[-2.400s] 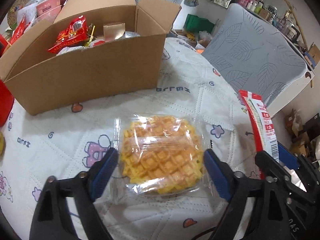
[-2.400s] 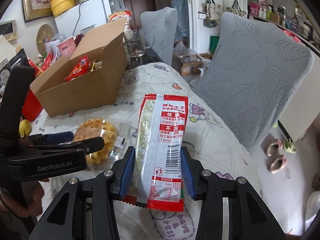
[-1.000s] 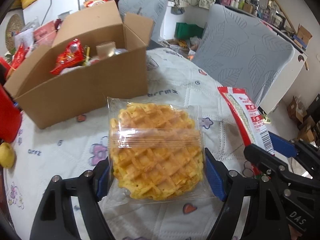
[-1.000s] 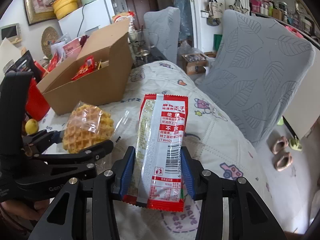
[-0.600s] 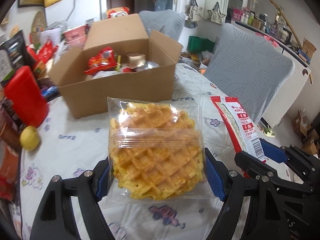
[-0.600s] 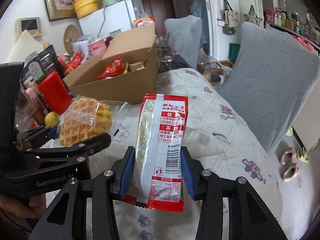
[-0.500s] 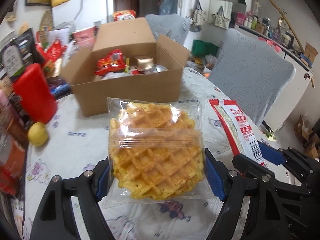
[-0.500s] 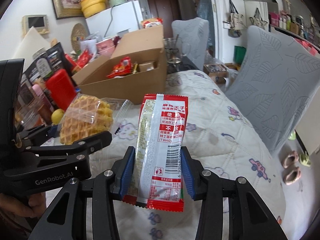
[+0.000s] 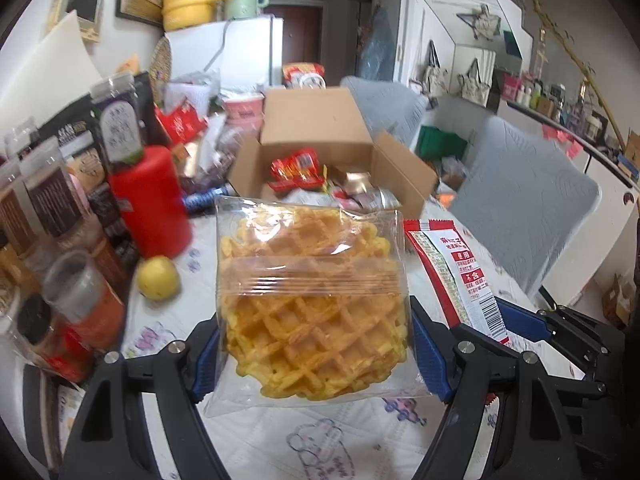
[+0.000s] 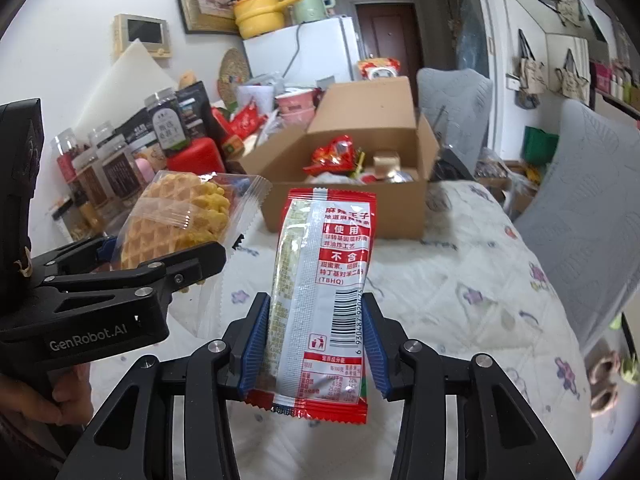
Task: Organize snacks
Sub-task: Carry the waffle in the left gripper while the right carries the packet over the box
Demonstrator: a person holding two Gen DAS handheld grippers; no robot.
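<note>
Left gripper (image 9: 314,354) pinches a bagged waffle (image 9: 312,300), right gripper (image 10: 312,344) pinches a red packet (image 10: 324,292); both hang in front of the open box (image 9: 320,148).

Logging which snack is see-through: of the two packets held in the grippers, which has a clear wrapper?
The waffle packet in the left gripper; the right gripper holds a printed red-and-white sachet.

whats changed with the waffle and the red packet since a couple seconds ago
The left tongs closed on the wrapped waffle, which lay on the tablecloth, and lifted it up toward the cardboard box. The right tongs rose too. Unchanged: the red snack packet remains clamped in them, upright.
</note>
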